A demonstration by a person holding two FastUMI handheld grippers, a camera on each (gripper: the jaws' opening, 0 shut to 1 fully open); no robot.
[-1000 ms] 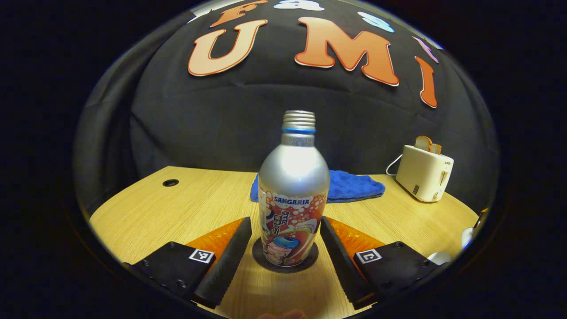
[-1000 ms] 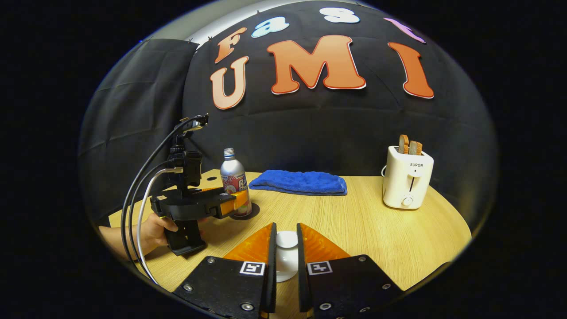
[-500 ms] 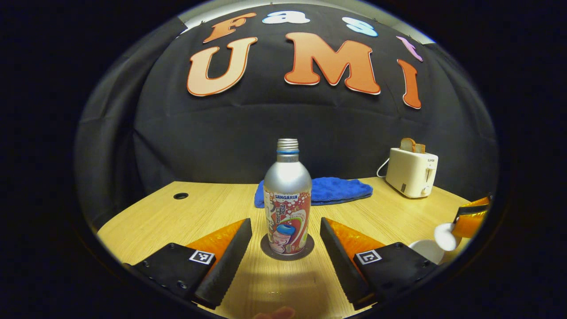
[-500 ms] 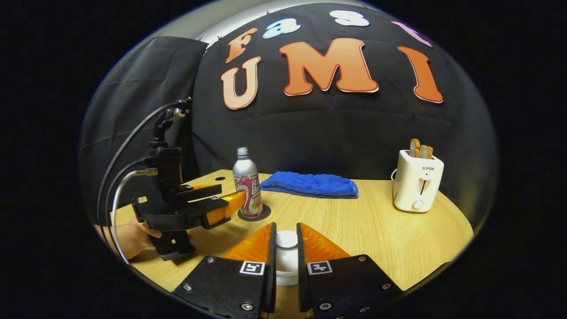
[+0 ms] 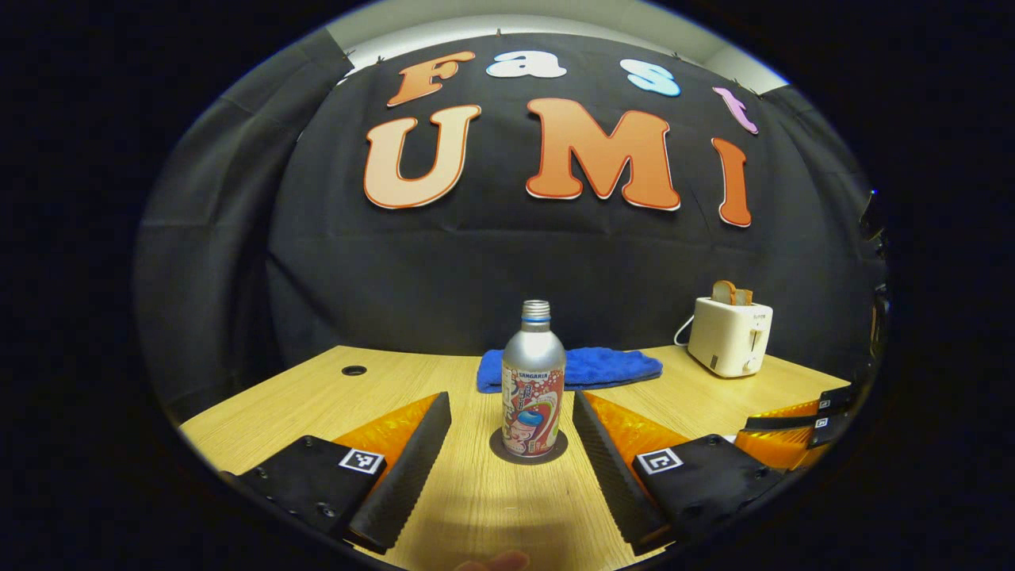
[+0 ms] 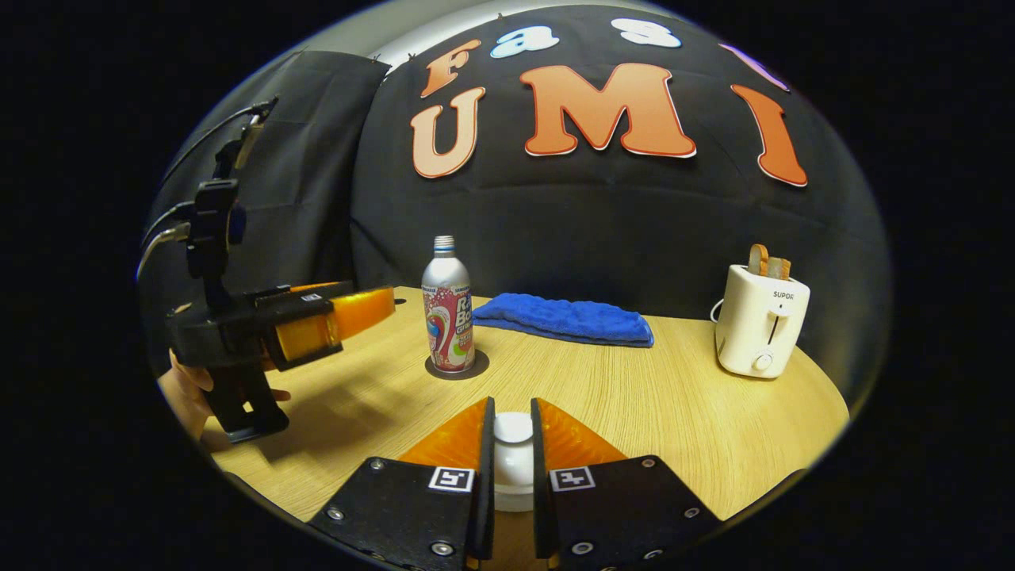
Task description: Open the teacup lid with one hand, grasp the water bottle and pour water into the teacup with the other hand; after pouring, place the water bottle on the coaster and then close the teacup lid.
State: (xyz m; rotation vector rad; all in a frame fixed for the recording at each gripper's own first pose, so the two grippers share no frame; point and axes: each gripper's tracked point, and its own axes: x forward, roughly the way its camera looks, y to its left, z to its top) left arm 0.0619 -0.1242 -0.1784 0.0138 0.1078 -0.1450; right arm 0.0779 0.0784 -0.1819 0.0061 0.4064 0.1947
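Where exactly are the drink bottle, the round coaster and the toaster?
Water bottle (image 5: 534, 357): left gripper view, on its silver shoulder.
Coaster (image 6: 478, 367): right gripper view, on its bare dark rim beside the bottle.
Toaster (image 6: 760, 321): right gripper view, on its white front face.

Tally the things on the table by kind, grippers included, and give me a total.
Bottle: 1
Coaster under the bottle: 1
Blue cloth: 1
Toaster: 1
Bread slices in the toaster: 2
Teacup lid, held in the right gripper: 1
Grippers, counting the left gripper: 2
Total: 9
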